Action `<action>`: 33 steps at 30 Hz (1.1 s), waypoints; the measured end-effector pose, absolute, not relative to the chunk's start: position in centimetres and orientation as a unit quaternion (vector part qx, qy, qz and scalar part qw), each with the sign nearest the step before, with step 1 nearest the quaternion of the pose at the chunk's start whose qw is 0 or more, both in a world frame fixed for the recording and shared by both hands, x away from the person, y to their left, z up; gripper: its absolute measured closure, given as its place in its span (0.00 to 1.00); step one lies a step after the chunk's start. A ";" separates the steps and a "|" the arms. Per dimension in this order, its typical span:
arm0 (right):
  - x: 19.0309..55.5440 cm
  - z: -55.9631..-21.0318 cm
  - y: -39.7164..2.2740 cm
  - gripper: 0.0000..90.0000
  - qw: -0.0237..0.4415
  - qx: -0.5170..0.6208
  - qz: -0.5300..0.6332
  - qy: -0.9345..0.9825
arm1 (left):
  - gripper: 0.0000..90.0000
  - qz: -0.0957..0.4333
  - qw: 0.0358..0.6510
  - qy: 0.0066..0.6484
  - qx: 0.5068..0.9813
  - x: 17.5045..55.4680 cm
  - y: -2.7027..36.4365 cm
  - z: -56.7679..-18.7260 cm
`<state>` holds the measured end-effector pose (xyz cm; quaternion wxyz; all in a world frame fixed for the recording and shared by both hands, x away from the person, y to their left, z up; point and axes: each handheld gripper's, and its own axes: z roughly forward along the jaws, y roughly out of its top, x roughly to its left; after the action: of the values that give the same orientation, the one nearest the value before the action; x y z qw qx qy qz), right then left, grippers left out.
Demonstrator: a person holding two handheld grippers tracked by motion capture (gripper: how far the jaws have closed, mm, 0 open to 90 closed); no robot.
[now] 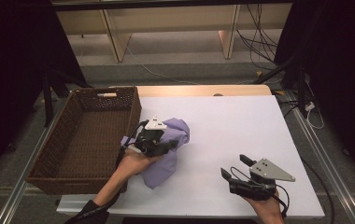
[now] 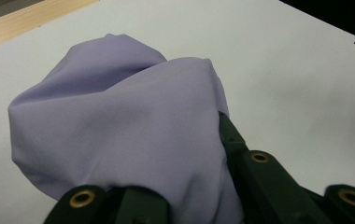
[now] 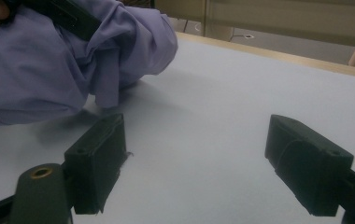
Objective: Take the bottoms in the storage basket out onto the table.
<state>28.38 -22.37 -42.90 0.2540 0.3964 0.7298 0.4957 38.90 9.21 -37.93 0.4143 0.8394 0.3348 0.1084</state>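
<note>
Left gripper (image 1: pixel 164 145) clamped on lilac cloth (image 1: pixel 168 156); right gripper (image 1: pixel 237 168) jaws wide, empty. Lift high so trailing folds clear the basket (image 1: pixel 80 140) rim.

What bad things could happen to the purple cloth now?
1. The left claw pinches just a bunch of the cloth, and loose folds hang down. They might snag on the basket rim if it goes that way.
2. The cloth could slip free, since much of it droops outside the grip.
3. The right claw is open and apart, so it can't catch it.
</note>
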 end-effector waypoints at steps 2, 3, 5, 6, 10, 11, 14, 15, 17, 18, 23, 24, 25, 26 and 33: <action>28.4 -42.9 -22.4 0.24 0.254 0.397 0.496 0.730 | 0.86 0.110 0.417 0.334 0.838 38.8 9.2 -37.9; 28.4 -42.9 -22.4 0.24 0.254 0.397 0.495 0.730 | 0.86 0.108 0.420 0.331 0.838 38.8 9.1 -37.9; 28.4 -42.9 -22.4 0.24 0.253 0.397 0.495 0.730 | 0.86 0.107 0.425 0.329 0.836 38.7 9.1 -37.8; 28.4 -42.9 -22.4 0.24 0.253 0.397 0.494 0.731 | 0.86 0.108 0.426 0.329 0.836 38.7 9.1 -37.8; 28.4 -42.9 -22.4 0.24 0.253 0.396 0.495 0.731 | 0.86 0.106 0.421 0.330 0.838 38.9 9.1 -38.1; 28.4 -42.9 -22.4 0.24 0.253 0.396 0.495 0.731 | 0.86 0.106 0.421 0.330 0.838 38.9 9.1 -38.1; 28.4 -42.9 -22.4 0.24 0.253 0.397 0.497 0.729 | 0.86 0.106 0.420 0.333 0.837 38.9 9.2 -38.3; 28.4 -42.9 -22.4 0.24 0.253 0.397 0.497 0.729 | 0.86 0.105 0.418 0.335 0.838 39.0 9.2 -38.4; 28.4 -42.9 -22.4 0.24 0.253 0.397 0.497 0.729 | 0.86 0.106 0.416 0.337 0.838 39.0 9.3 -38.5; 28.4 -42.9 -22.4 0.24 0.253 0.397 0.497 0.729 | 0.86 0.106 0.416 0.337 0.838 39.0 9.3 -38.5; 28.4 -42.9 -22.4 0.24 0.254 0.397 0.496 0.729 | 0.86 0.108 0.407 0.345 0.839 39.0 9.7 -38.8; 28.4 -42.9 -22.4 0.24 0.254 0.397 0.496 0.729 | 0.86 0.108 0.407 0.345 0.839 39.0 9.7 -38.8; 28.4 -42.9 -22.4 0.24 0.255 0.397 0.495 0.729 | 0.86 0.110 0.403 0.346 0.840 39.0 9.9 -38.9; 28.4 -42.9 -22.4 0.24 0.255 0.397 0.495 0.729 | 0.86 0.110 0.403 0.346 0.840 39.0 9.9 -38.9; 28.4 -42.9 -22.5 0.24 0.255 0.397 0.496 0.729 | 0.86 0.115 0.405 0.350 0.837 38.9 10.5 -38.6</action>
<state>28.38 -22.46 -42.89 0.2548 0.3970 0.7287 0.4964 38.93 10.53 -38.59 0.4049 0.8368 0.3500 0.1152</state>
